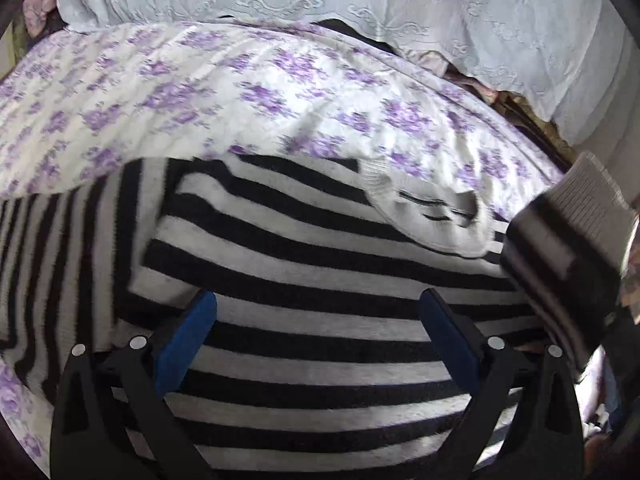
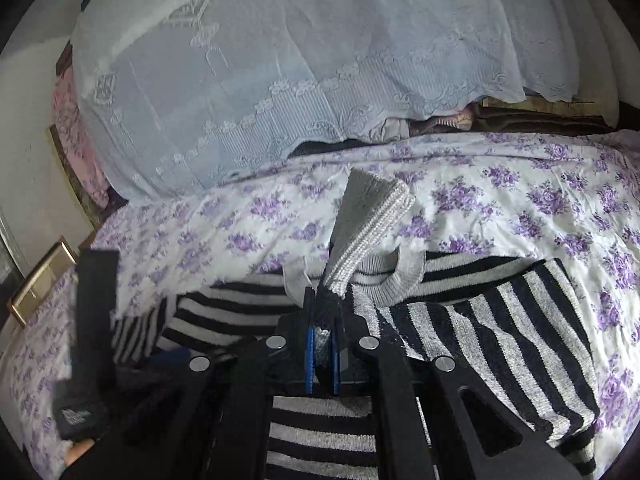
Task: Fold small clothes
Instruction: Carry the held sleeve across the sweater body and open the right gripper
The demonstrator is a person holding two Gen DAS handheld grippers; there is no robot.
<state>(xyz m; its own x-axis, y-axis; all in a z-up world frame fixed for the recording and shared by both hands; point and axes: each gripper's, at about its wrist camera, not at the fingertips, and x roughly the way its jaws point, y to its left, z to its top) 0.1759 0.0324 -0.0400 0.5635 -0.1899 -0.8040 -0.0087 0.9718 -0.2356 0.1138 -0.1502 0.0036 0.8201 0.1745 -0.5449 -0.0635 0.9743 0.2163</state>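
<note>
A black-and-white striped knit sweater (image 1: pixel 320 280) lies on a bed with a purple-flowered sheet (image 1: pixel 200 92), its white ribbed collar (image 1: pixel 436 216) toward the far right. Its left sleeve is folded in over the body. My left gripper (image 1: pixel 318 308) is open and empty, hovering over the sweater's chest. My right gripper (image 2: pixel 322 344) is shut on the sweater's right sleeve cuff (image 2: pixel 372 216), holding it lifted above the garment (image 2: pixel 500 340). The lifted sleeve also shows at the right edge of the left wrist view (image 1: pixel 572 232).
A pile covered by a pale blue lace cloth (image 2: pixel 280 80) stands along the far side of the bed. A gold-framed object (image 2: pixel 44 280) sits at the left edge. The left gripper's dark body (image 2: pixel 92 340) shows at the lower left of the right wrist view.
</note>
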